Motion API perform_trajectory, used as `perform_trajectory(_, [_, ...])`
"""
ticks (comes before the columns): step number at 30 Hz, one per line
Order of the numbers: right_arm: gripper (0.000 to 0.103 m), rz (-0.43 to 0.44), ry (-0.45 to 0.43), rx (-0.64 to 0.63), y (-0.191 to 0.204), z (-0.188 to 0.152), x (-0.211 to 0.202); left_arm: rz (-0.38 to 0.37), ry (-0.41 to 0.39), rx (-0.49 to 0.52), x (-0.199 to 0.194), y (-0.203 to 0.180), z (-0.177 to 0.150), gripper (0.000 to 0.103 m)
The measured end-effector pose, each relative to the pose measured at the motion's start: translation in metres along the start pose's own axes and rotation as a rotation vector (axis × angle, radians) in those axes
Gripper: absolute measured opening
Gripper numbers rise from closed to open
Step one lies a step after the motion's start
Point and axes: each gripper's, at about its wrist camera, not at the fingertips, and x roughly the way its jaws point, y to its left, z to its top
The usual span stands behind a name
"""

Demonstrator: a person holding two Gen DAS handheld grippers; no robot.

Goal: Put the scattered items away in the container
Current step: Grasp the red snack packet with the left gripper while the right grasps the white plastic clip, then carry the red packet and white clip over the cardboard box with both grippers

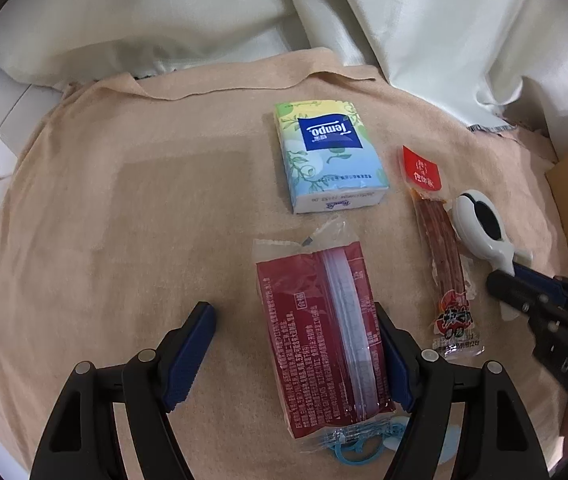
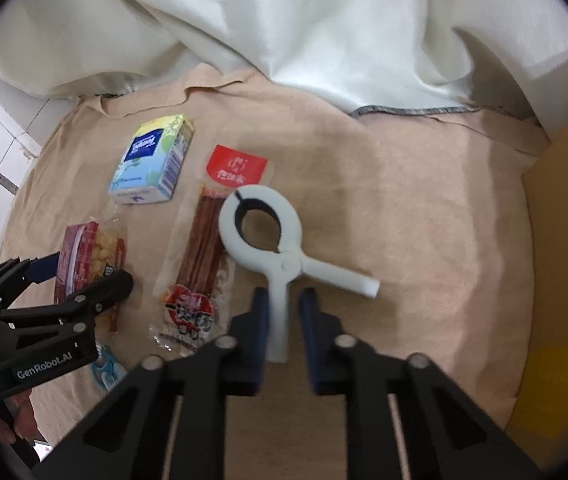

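Over the snack packet (image 1: 323,344), left gripper (image 1: 295,360) jaws spread, seemingly untouching.

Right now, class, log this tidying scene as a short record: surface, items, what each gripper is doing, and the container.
surface: tan cloth
items: tissue pack, red snack bag, sausage stick, white clamp, blue ring
left gripper: open, straddling the red snack bag
right gripper: open, fingers either side of one clamp handle
container: cardboard box at right edge, contents hidden
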Motion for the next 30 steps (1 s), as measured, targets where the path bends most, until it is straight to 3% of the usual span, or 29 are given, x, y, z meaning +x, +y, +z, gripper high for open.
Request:
perform_trajectory(2, [0.013,0.035,0.004,0.031,-0.007,0.001,0.0,-0.008,-0.012,-0.014,-0.001,0.007,0.001,0.065])
perform_trajectory(4, [0.012,0.042,0.0,0.031,-0.008,0.0,-0.003,-0.01,-0.027,-0.03,-0.003,0.016,0.003,0.046])
perform_trajectory(7, [0.01,0.039,-0.024,0.016,-0.005,0.0,-0.011,-0.047,-0.027,-0.043,-0.007,0.027,0.004,0.041])
perform_trajectory(18, [0.01,0.065,-0.085,0.011,0.004,0.004,-0.044,-0.071,-0.034,-0.048,-0.019,0.041,0.008,0.04])
perform_trajectory(30, [0.01,0.092,-0.226,-0.016,0.008,0.001,-0.123,-0.063,-0.129,-0.05,-0.107,0.05,0.016,0.04])
